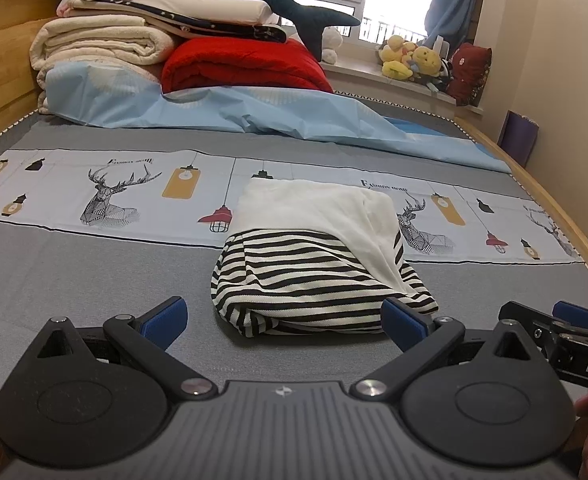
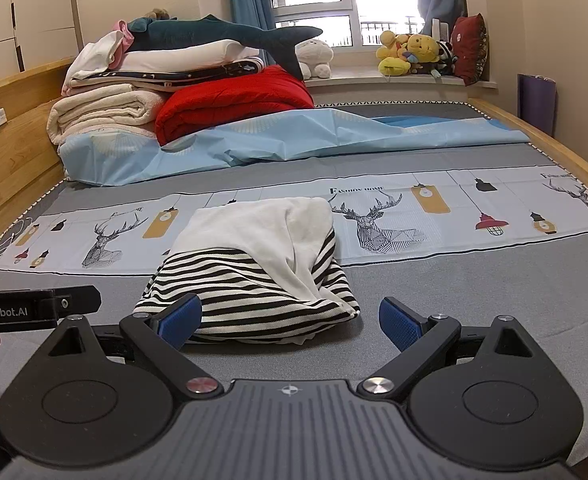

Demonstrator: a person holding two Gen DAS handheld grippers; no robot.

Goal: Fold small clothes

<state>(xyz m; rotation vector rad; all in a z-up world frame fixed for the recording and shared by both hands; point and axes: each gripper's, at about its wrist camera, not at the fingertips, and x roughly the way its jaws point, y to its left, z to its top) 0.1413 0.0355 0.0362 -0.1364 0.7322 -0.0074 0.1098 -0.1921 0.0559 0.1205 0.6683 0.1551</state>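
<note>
Left to right across the bed: at far left a wooden headboard (image 2: 9, 128) of pale, grained timber rose beside a stack of folded bedding (image 2: 109, 108), cream and plush at the base, with flatter white layers above. A dark teal plush shark (image 2: 221, 34) lay along the top of the stack, its tail overhanging a red quilted blanket (image 2: 229, 100) folded into a rounded wedge. A crinkled light-blue sheet (image 2: 294, 136) lay in front of these. Nearer, a pale printed band of geometric deer and hanging lamps (image 2: 414, 216) crossed the grey woven bedspread (image 2: 474, 292). At centre lay the folded garment (image 1: 318, 256) (image 2: 253, 268), a soft, roughly rectangular bundle: plain white knit at its far half, black-and-white striped knit at its near half, the near edge rounded and slightly bulging, straddling the band and the grey cloth. The left gripper (image 1: 283, 320) hovered before the near edge with its blue, ribbed pads spread wide and nothing between them; the right gripper (image 2: 289, 322) (image 1: 574, 316) was likewise spread, its left pad overlapping the striped corner in view, contact indeterminate. At right, yellow plush toys (image 2: 410, 54) and a dark red cushion (image 2: 470, 48) sat on the windowsill (image 2: 358, 80).
</note>
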